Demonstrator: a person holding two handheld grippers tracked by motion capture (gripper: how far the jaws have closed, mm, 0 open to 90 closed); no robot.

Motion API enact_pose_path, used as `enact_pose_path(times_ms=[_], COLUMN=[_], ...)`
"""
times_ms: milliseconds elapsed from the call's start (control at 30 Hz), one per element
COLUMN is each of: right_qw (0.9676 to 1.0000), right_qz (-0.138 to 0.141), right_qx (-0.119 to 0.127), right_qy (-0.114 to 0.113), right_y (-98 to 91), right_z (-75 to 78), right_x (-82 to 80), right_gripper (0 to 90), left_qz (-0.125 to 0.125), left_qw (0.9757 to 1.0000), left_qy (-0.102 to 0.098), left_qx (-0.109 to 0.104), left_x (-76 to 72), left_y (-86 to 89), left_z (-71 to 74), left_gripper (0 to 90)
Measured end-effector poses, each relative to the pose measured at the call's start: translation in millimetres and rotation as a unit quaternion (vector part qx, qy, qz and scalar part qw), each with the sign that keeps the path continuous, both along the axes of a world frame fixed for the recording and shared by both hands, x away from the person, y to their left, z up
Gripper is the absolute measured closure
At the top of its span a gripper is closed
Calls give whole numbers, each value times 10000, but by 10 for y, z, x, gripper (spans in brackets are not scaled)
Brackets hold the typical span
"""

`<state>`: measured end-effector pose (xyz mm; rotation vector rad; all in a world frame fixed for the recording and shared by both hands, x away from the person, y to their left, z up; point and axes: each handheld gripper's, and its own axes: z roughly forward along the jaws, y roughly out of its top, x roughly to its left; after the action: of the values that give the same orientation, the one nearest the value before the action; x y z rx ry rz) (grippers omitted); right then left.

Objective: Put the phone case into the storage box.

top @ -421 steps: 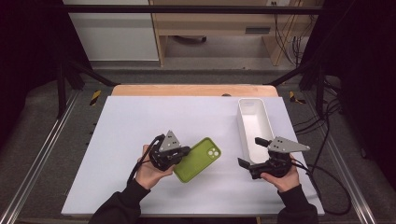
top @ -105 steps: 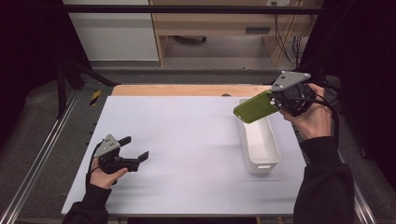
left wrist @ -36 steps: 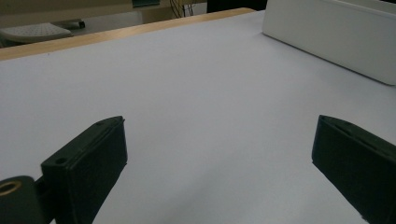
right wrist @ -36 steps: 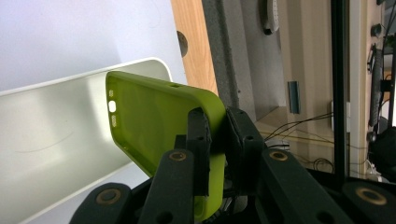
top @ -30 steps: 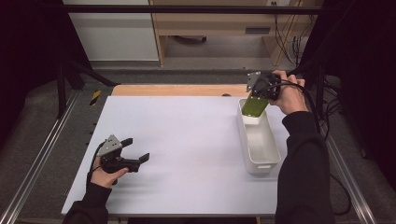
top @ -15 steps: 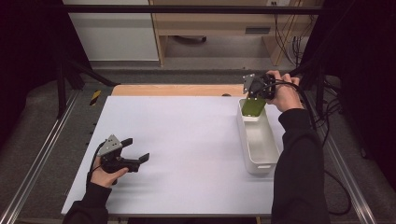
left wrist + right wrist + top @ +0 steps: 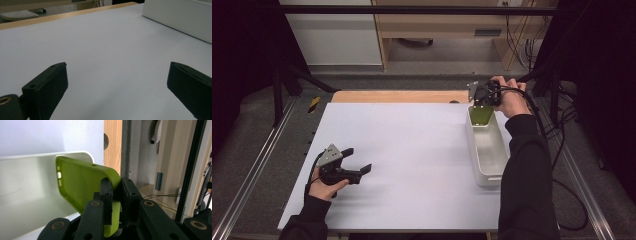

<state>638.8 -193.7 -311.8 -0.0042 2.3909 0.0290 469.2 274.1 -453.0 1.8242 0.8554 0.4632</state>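
My right gripper [image 7: 115, 195] clamps the rubbery green phone case [image 7: 82, 187] over the smooth white bin [image 7: 488, 150], while my left gripper [image 7: 357, 161] rests with jaws apart.

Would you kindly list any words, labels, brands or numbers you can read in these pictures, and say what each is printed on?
None can be read.
Green phone case, held in the right tongs over the white tray: plain, with cut-outs only, no print.
White tray: no label visible.
Left tongs: no marking visible.
Yellow and black striped patch at the table's far left corner: a pattern, no text.
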Motion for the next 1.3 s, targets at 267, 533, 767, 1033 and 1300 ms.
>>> enact_pose_path(times_ms=[267, 533, 767, 1033, 1300], right_qw=[9999, 9999, 9998, 9997, 9997], right_qz=[60, 60, 56, 6, -12], right_qx=[-118, -159, -180, -211, -208], right_qy=[16, 27, 43, 79, 124], right_y=[25, 52, 59, 64, 74], right_z=[-60, -110, -133, -158, -194], right_x=[81, 118, 147, 173, 199], right_gripper=[802, 803, 803, 802, 802], left_qz=[4, 1, 5, 1, 5], left_qw=[10000, 10000, 10000, 10000, 10000], left_qy=[16, 20, 4, 14, 11], left_qx=[4, 20, 13, 35, 28], left_x=[8, 9, 4, 2, 5], left_y=[1, 0, 4, 2, 3], left_z=[-12, -16, -9, -9, -12], left_gripper=[29, 28, 28, 28, 28])
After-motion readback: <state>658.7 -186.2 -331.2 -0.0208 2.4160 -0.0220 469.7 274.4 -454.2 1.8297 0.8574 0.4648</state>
